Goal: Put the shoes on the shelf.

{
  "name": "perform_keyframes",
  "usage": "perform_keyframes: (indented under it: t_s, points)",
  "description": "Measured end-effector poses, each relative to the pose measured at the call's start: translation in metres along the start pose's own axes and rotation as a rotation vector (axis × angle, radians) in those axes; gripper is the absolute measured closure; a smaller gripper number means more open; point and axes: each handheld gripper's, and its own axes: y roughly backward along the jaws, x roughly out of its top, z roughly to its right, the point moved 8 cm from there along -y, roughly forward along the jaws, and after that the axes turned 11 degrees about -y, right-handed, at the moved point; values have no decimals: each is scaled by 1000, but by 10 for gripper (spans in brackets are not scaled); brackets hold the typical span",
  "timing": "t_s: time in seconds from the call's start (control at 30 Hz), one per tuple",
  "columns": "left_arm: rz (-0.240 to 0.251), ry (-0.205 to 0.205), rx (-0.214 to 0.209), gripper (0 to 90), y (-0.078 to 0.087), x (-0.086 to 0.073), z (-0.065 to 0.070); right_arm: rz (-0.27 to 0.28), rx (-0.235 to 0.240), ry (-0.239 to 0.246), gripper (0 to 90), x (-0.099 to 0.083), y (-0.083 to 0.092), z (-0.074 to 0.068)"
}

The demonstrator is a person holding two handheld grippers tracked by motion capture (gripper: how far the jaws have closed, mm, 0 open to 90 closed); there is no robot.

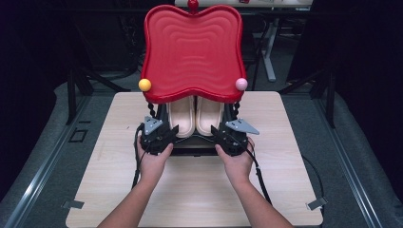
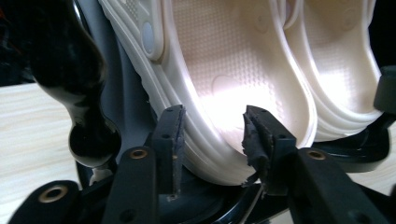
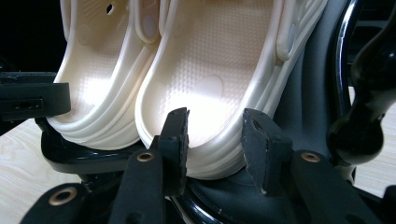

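Now, frame centre: cream clogs (image 1: 195,116) on a black rack on desk (image 1: 109,190) | left gripper (image 2: 212,135) and right gripper (image 3: 215,140) jaws straddle one heel rim each; grip unclear | likely light, springy foam; take heel rims.

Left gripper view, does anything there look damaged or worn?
Yes. The right-hand pad of the left hand-held gripper is ragged and chipped along its inner edge, next to the heel of the cream clog.
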Motion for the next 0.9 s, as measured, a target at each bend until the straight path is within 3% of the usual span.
perform_keyframes:
  t_s: [0.53,0.9]
  points:
    - [-4,3,-21,545,2,-1,0,-10,9,1,617,0,2,0]
    - [20,-4,-41,519,16,-2,0,-6,6,62,607,-1,14,-1]
